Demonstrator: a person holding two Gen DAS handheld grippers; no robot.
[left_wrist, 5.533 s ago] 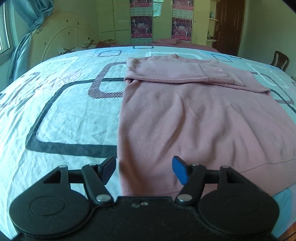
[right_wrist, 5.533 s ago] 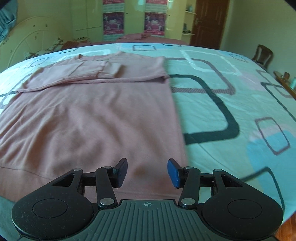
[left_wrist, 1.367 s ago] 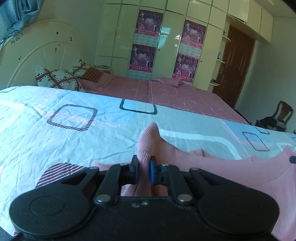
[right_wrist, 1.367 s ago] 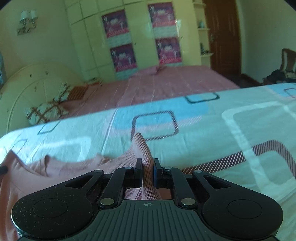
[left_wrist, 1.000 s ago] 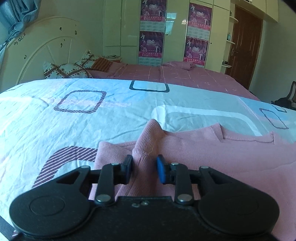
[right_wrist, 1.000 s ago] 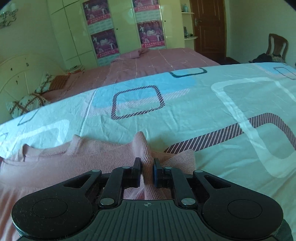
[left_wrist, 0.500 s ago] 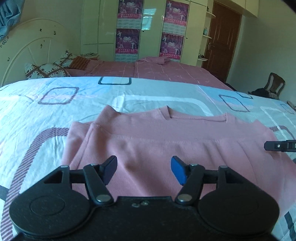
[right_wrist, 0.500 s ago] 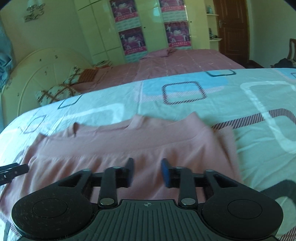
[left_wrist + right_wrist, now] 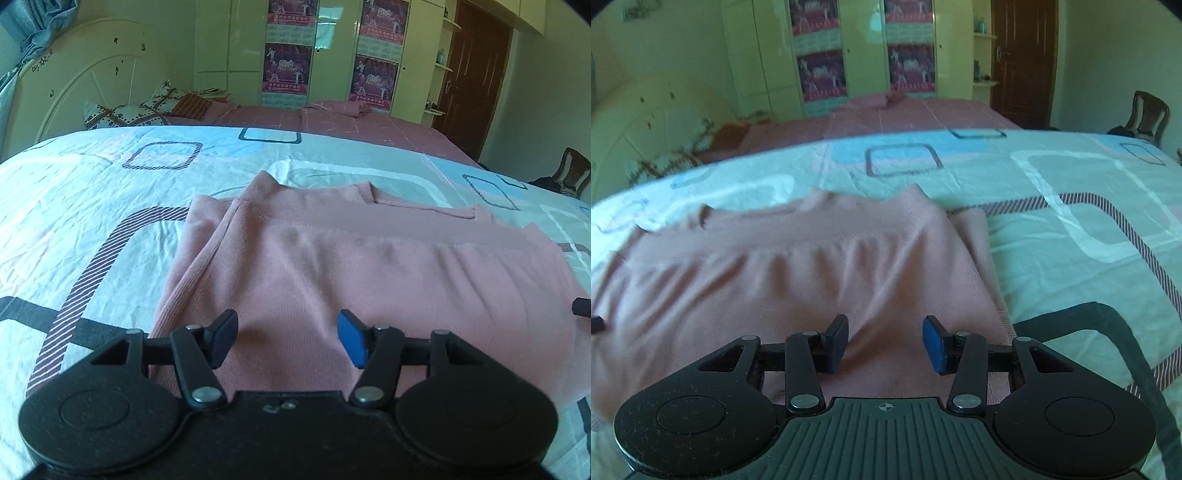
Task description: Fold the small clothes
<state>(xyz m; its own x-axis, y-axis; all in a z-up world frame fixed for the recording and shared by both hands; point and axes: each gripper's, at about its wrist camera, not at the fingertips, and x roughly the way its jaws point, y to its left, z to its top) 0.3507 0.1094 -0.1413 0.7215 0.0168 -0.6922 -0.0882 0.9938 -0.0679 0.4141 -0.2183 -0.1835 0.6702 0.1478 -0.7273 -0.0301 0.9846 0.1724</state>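
Observation:
A pink sweater (image 9: 369, 266) lies folded in half on the patterned bedsheet (image 9: 92, 221), its hem laid up near the neckline. My left gripper (image 9: 286, 339) is open and empty, above the sweater's left part. In the right wrist view the sweater (image 9: 794, 273) fills the left half, and my right gripper (image 9: 885, 343) is open and empty above its right part. A tip of the other gripper shows at the right edge of the left view (image 9: 581, 306) and the left edge of the right view (image 9: 596, 323).
A second bed with a pink cover (image 9: 314, 118) and pillows (image 9: 122, 110) stands beyond. Wardrobes with posters (image 9: 288, 66) line the back wall. A brown door (image 9: 476, 74) and a wooden chair (image 9: 1148, 110) are at the right.
Both grippers carried the sweater's hem up to the neckline, let go of it and opened. They have since drawn back over the folded sweater.

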